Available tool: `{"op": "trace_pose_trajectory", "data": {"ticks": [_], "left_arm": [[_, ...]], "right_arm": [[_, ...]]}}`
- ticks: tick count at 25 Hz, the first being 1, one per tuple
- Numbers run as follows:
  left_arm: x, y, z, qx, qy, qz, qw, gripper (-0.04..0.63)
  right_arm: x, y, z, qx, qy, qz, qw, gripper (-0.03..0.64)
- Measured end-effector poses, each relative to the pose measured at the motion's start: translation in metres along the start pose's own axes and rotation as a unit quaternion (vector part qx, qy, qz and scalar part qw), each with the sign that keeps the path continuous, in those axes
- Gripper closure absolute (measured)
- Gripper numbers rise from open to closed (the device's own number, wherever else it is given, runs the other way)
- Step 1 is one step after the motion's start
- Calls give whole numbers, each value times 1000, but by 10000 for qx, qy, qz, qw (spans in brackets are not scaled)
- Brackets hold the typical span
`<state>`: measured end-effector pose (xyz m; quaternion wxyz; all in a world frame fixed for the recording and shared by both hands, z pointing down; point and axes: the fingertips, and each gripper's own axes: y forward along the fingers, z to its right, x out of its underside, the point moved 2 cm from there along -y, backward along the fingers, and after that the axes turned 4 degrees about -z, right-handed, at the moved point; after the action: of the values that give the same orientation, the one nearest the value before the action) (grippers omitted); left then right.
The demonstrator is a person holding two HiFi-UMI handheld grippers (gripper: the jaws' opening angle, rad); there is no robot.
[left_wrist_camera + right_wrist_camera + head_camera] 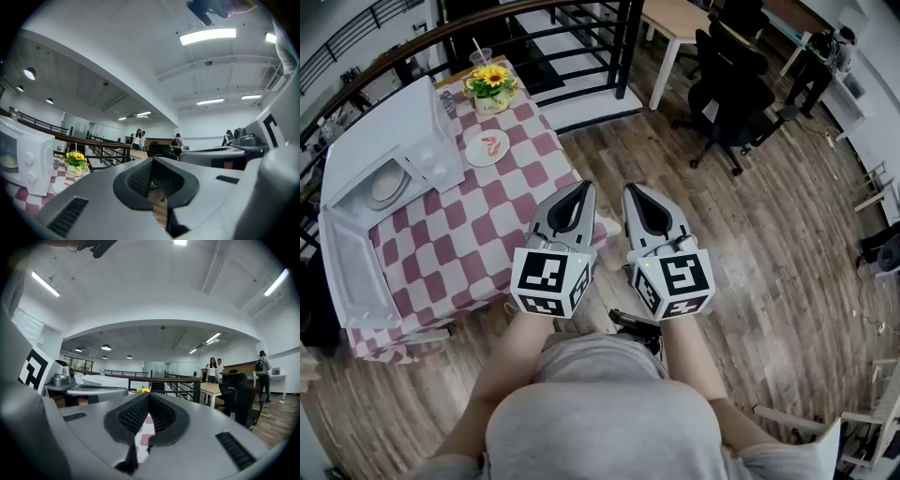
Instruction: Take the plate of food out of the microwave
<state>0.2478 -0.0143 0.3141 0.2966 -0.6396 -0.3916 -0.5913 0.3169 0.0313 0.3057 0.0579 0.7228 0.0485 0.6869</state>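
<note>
While the left tongs (583,187) and right tongs (634,191) are both pinched shut on nothing, the plate of food (487,147) is out on the checked bench (469,244).
It's just beside the open microwave (394,136), near the flower pot (492,86), well apart from both tongs, up ahead and off to their left.

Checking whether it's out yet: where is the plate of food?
Head view, upper left: the plate of food sits on the checked table, just right of the microwave and beside the flower pot.
</note>
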Motion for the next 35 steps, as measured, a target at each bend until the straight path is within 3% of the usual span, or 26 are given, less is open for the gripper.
{"op": "trace_pose_trajectory", "data": {"ticks": [15, 27, 35], "left_arm": [[-10, -71, -104, -685, -335, 302, 9966, 594], [-8, -139, -189, -1071, -386, 290, 9931, 594], [-4, -169, -221, -1240, -418, 233, 9911, 594]], "right_arm": [[-8, 54, -100, -579, -73, 57, 9983, 594], [-12, 98, -203, -1056, -85, 98, 9943, 594], [-20, 112, -252, -1350, -138, 155, 9906, 594]]}}
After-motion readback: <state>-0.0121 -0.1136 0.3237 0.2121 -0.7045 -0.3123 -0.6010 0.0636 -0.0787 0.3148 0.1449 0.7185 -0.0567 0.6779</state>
